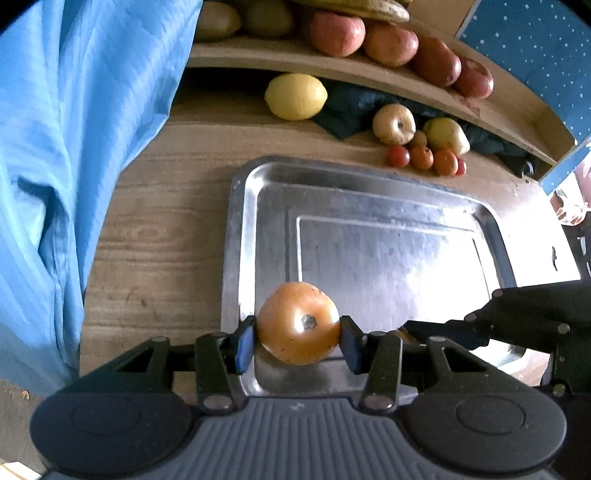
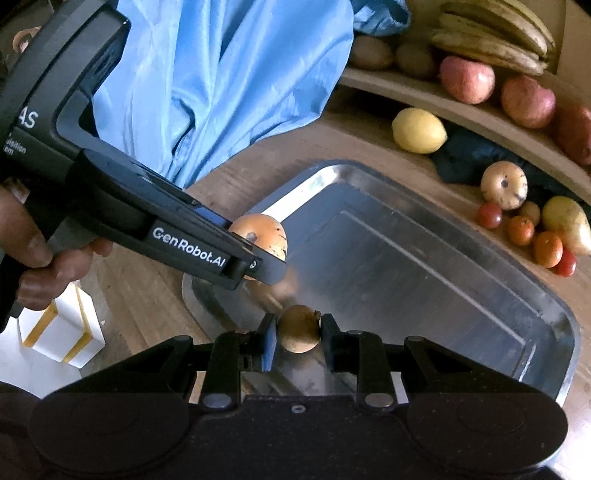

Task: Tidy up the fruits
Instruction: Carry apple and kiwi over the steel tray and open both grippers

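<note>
My left gripper (image 1: 297, 334) is shut on an orange round fruit (image 1: 297, 323), held over the near left corner of a steel tray (image 1: 388, 199). The same fruit (image 2: 264, 230) shows in the right wrist view, clamped by the left gripper (image 2: 258, 254) above the tray (image 2: 424, 258). A small brownish fruit (image 2: 298, 328) sits between the pads of my right gripper (image 2: 298, 332), which is shut on it over the tray's near edge. Part of the right gripper (image 1: 480, 328) enters the left wrist view from the right.
A lemon (image 1: 295, 96), a pale apple (image 1: 393, 123), a pear (image 1: 445, 134) and several small red and orange fruits (image 1: 424, 158) lie beyond the tray. A wooden shelf (image 1: 332, 62) carries red apples (image 1: 336, 33) and bananas (image 2: 491, 37). Blue cloth (image 1: 74, 147) hangs on the left.
</note>
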A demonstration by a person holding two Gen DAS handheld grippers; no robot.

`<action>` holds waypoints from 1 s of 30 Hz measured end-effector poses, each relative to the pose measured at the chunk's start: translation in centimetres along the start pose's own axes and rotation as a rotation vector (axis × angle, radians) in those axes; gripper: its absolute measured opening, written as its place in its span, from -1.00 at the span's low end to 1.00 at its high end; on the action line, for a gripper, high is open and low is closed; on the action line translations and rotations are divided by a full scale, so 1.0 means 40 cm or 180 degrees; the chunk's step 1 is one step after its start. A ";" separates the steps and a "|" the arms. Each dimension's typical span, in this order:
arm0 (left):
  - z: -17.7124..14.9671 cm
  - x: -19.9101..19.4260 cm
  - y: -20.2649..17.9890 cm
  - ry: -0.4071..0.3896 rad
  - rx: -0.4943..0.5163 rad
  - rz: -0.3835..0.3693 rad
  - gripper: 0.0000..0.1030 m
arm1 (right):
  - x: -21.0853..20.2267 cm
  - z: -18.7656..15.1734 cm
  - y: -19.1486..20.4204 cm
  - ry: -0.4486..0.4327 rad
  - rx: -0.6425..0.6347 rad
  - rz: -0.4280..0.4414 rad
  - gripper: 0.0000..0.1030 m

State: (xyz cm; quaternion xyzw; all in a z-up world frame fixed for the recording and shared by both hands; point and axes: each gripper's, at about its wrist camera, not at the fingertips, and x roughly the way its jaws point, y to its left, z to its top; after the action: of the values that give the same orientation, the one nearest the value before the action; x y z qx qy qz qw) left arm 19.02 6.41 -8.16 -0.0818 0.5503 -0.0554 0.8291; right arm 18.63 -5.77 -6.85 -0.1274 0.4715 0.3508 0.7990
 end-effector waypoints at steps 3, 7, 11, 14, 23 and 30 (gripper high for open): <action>-0.008 -0.004 -0.002 -0.0015 0.0009 0.0013 -0.01 | 0.004 -0.008 0.004 0.0032 -0.0005 0.0002 -0.47; -0.016 -0.008 -0.005 -0.0017 0.0012 0.0033 -0.01 | 0.009 -0.016 0.010 0.0063 -0.0008 -0.0003 -0.47; -0.022 -0.010 -0.009 -0.0023 0.0016 0.0051 -0.01 | 0.008 -0.022 0.011 0.0068 -0.0010 0.0000 -0.46; -0.022 -0.012 -0.011 -0.0025 0.0014 0.0067 0.00 | 0.006 -0.025 0.013 0.0068 0.0007 0.0002 -0.45; -0.030 -0.026 -0.017 -0.0067 0.0025 0.0064 0.03 | 0.001 -0.032 0.006 0.0055 0.0017 0.0004 -0.39; -0.037 -0.046 -0.035 -0.0128 0.0026 0.0117 0.33 | -0.017 -0.042 0.001 0.0051 0.0014 0.0015 -0.04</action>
State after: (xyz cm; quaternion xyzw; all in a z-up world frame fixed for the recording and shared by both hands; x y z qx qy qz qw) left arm 16.96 5.25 -6.79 -0.0693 0.5347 -0.0408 0.8412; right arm 17.29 -6.95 -7.17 -0.1272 0.4790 0.3506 0.7946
